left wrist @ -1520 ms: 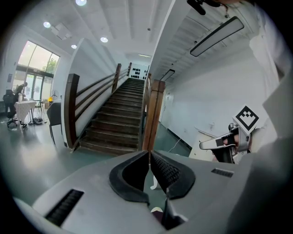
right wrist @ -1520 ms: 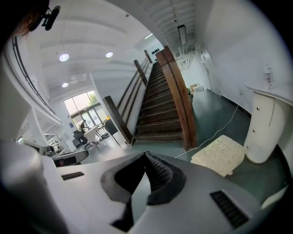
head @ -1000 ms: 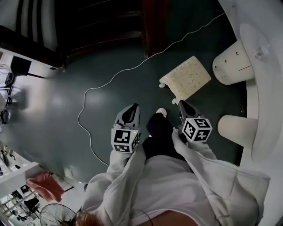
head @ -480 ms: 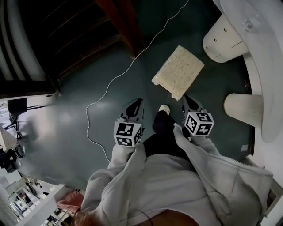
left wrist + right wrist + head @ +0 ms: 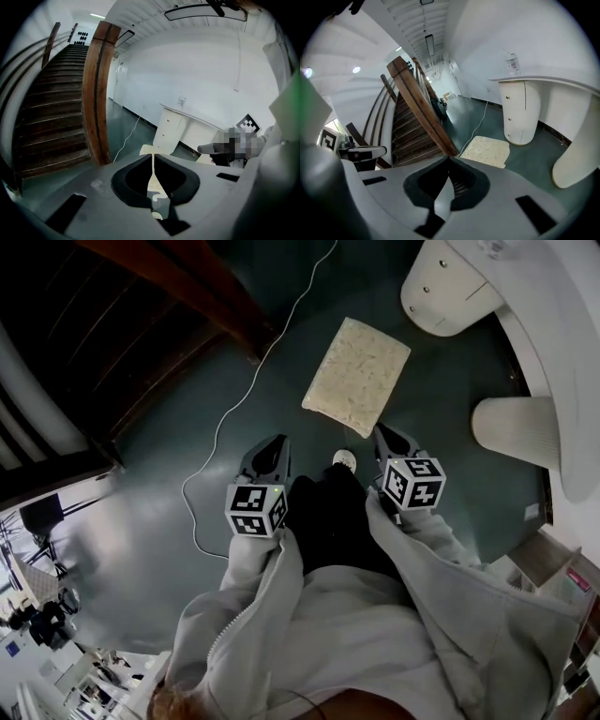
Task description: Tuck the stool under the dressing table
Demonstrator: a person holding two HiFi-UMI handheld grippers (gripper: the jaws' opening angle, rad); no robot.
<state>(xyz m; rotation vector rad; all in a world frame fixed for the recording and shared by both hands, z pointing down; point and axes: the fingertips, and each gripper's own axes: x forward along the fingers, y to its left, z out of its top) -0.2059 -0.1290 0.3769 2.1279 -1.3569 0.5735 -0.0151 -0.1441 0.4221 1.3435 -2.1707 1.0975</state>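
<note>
The stool (image 5: 356,376), a low seat with a cream cushioned top, stands on the dark green floor just ahead of me. It is also in the right gripper view (image 5: 487,151) and shows through the slit of the left jaws (image 5: 152,150). The white dressing table (image 5: 553,343) curves along the right, with its rounded pedestals (image 5: 445,296) beside the stool. My left gripper (image 5: 274,442) is shut and empty, short of the stool's near left side. My right gripper (image 5: 381,431) is shut and empty, close to the stool's near right corner but apart from it.
A wooden staircase (image 5: 178,296) with a thick brown rail fills the left. A white cable (image 5: 234,409) snakes over the floor left of the stool. My shoe (image 5: 344,459) is between the grippers. A second white pedestal (image 5: 516,427) stands right of my right gripper. A small bottle (image 5: 512,63) sits on the table.
Both grippers have moved forward and down towards the stool's near edge. The head view has swung, so the stool now sits more central. Both jaws stayed shut.
</note>
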